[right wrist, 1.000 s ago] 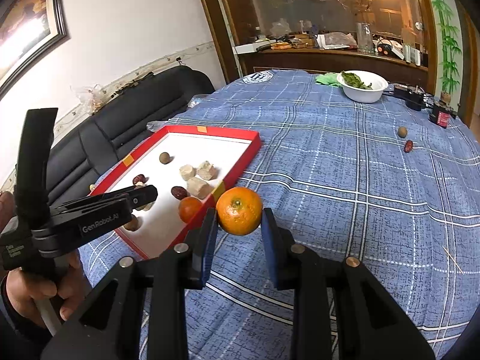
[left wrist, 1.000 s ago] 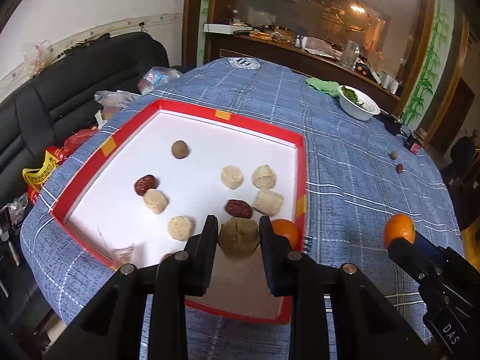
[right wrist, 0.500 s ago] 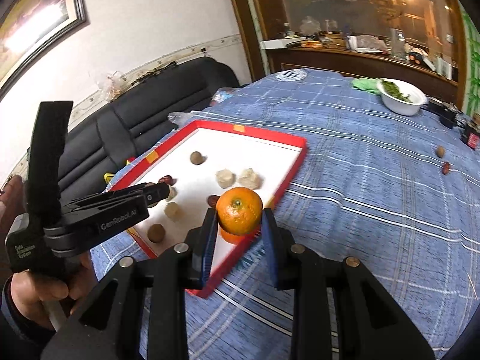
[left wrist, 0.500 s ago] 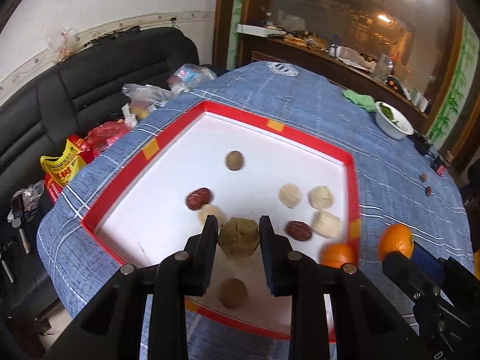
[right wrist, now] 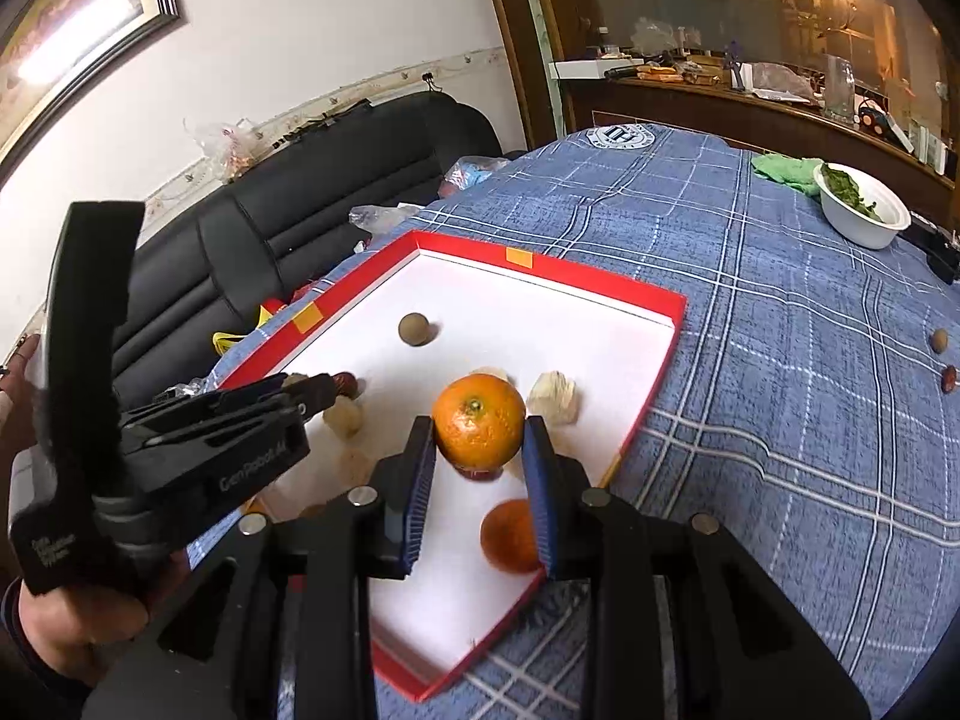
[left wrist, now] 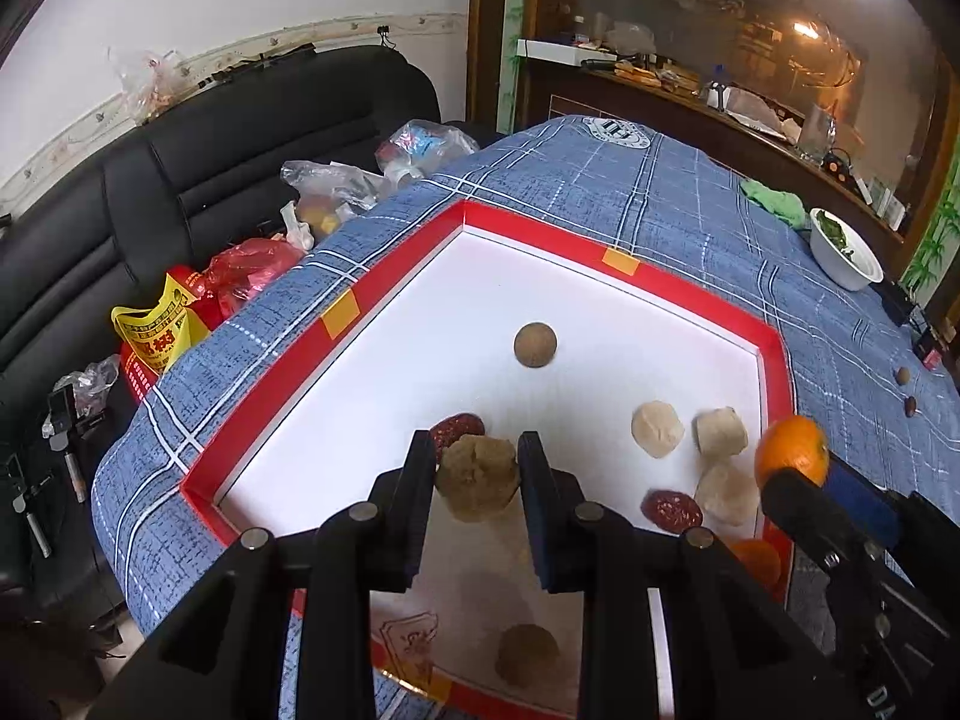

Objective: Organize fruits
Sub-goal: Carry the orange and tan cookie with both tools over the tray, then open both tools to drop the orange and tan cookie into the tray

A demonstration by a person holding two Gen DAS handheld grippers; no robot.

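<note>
A red-rimmed white tray [left wrist: 774, 348] lies on the blue checked tablecloth; it also shows in the right wrist view [right wrist: 675, 324]. My left gripper [left wrist: 477, 474] is shut on a greenish-brown lumpy fruit [left wrist: 477, 477] above the tray's near part. My right gripper [right wrist: 479, 429] is shut on an orange [right wrist: 479, 429] and holds it above the tray; this orange shows in the left wrist view [left wrist: 792, 450]. A second orange [right wrist: 510, 534] lies in the tray's near right corner. Red dates [left wrist: 671, 509], pale lumps [left wrist: 657, 429] and a brown ball [left wrist: 535, 345] lie in the tray.
A white bowl of greens [right wrist: 864, 213] and a green cloth [right wrist: 783, 171] are at the table's far right. A brown ball [right wrist: 939, 339] and a red date [right wrist: 949, 379] lie loose on the cloth. A black sofa [left wrist: 180, 168] with bags stands left of the table.
Both grippers have moved left over the tray with their fruit. The orange in my right gripper is now above the tray's inside instead of beside its rim.
</note>
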